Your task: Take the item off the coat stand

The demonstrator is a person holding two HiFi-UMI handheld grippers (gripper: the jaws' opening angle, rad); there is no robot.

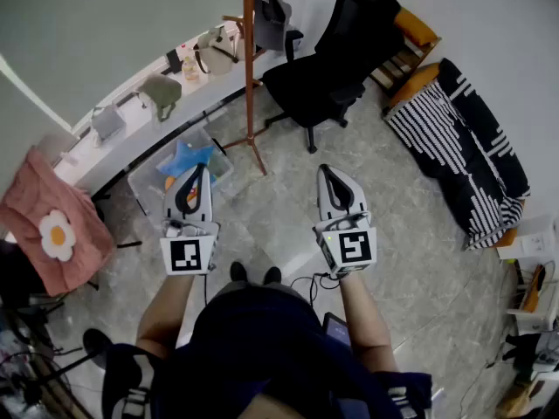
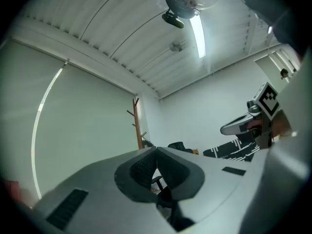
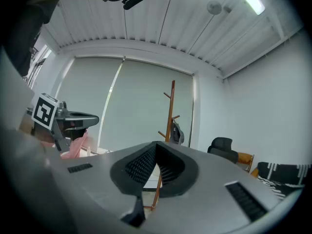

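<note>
Coat stand [image 1: 250,68]: wooden, upright ahead of me, beside the black office chair [image 1: 336,51].
Item: grey bag [image 1: 272,11] hangs near its top, well apart from both grippers.
Left gripper [image 1: 201,168]: jaws together, nothing held.
Right gripper [image 1: 327,171]: jaws together, nothing held.

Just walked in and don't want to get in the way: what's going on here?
A person stands on the tiled floor with a gripper in each hand, facing a wooden coat stand. A grey item hangs near the top of the stand. The left gripper and the right gripper are both shut and empty, held short of the stand. Nothing has been taken off it yet.
</note>
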